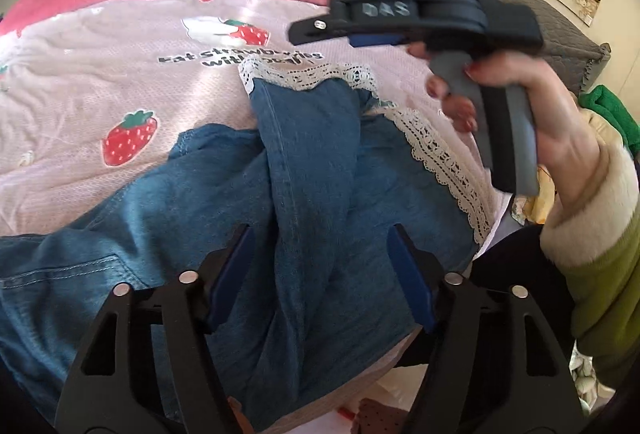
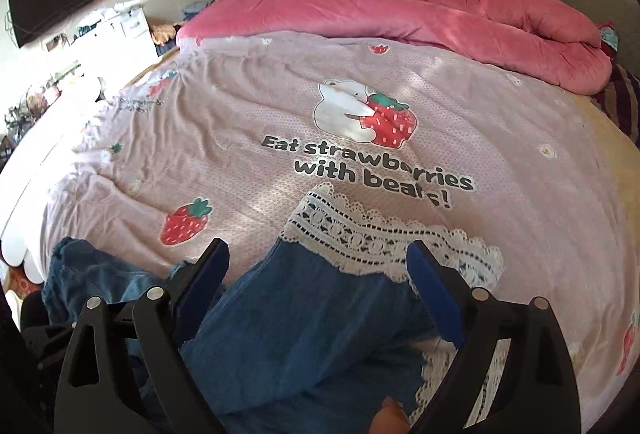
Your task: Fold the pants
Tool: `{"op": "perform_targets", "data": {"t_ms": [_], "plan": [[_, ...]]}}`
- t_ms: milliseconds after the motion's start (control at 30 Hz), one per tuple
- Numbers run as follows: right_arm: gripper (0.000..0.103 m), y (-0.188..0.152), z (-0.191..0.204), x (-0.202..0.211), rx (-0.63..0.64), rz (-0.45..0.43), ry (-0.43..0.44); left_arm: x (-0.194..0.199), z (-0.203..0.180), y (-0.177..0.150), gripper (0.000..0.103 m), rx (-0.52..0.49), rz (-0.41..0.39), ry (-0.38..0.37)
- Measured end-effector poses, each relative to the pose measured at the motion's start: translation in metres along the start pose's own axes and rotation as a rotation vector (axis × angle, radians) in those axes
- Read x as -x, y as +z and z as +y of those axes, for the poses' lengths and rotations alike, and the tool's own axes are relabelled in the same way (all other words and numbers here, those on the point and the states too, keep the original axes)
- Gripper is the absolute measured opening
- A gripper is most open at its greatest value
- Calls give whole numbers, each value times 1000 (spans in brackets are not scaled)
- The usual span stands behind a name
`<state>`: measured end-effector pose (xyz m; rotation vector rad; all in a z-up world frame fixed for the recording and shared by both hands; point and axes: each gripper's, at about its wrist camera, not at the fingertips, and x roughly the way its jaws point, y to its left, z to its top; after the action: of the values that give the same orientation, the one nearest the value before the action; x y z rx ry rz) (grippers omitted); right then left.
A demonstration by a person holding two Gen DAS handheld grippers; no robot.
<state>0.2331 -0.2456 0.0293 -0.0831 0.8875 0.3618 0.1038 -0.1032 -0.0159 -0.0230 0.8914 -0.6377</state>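
While both tongs hover over the denim, nothing is gripped yet: left tongs [image 1: 322, 274] are spread wide above the jeans [image 1: 304, 193], right tongs [image 2: 318, 286] likewise spread, fingers apart with no cloth between them. Jeans lie crumpled on the bed's pink strawberry-print cover [image 2: 248, 121], near its front edge; lace-trimmed cuffs [image 2: 360, 234] point toward the middle of the bed, one leg overlaps the other, waist end with a pocket [image 1: 68, 274] trails to the left. In the left wrist view the right tongs sit raised off the fabric, held by the right hand [image 1: 532, 113].

Likely step: straighten and align the legs before folding. To do it well, pinch each leg at the lace cuff, one tong per cuff, grabbing both layers. Pull taut away from the waist, lay one leg flat on the other, seams matched. Risk: denim near the bed edge may slide off if tugged sideways. Pink quilt [image 2: 400, 5] at the back is well apart.
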Motion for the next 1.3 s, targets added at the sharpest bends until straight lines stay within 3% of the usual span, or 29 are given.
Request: {"op": "perform_targets", "data": {"t_ms": [233,467,533,600,633,700,933,1100,1300], "plan": [[92,32,15,-62,84,125,-52,-13,5,-3,29,7,13,-26],[89,47,8,-116,43,225,-47,-26,8,-6,24,14,40,-31],[70,44,7,-126,53,253,-46,-28,9,-7,24,14,41,-30],[35,41,8,-130,83,263,-48,-30,9,-7,24,14,43,-30],[30,40,8,-127,96,249,-40,-30,8,-7,21,11,40,-29],[15,41,3,-117,73,213,-10,-30,7,-8,19,4,37,-21],[13,43,-22,-43,-35,31,41,-27,6,-11,4,1,28,-11],[12,38,-32,19,-71,-96,58,-10,1,-10,2,-51,-24,6],[12,-11,-57,91,-180,-206,61,6,-17,-11,2,-194,-56,34]]}}
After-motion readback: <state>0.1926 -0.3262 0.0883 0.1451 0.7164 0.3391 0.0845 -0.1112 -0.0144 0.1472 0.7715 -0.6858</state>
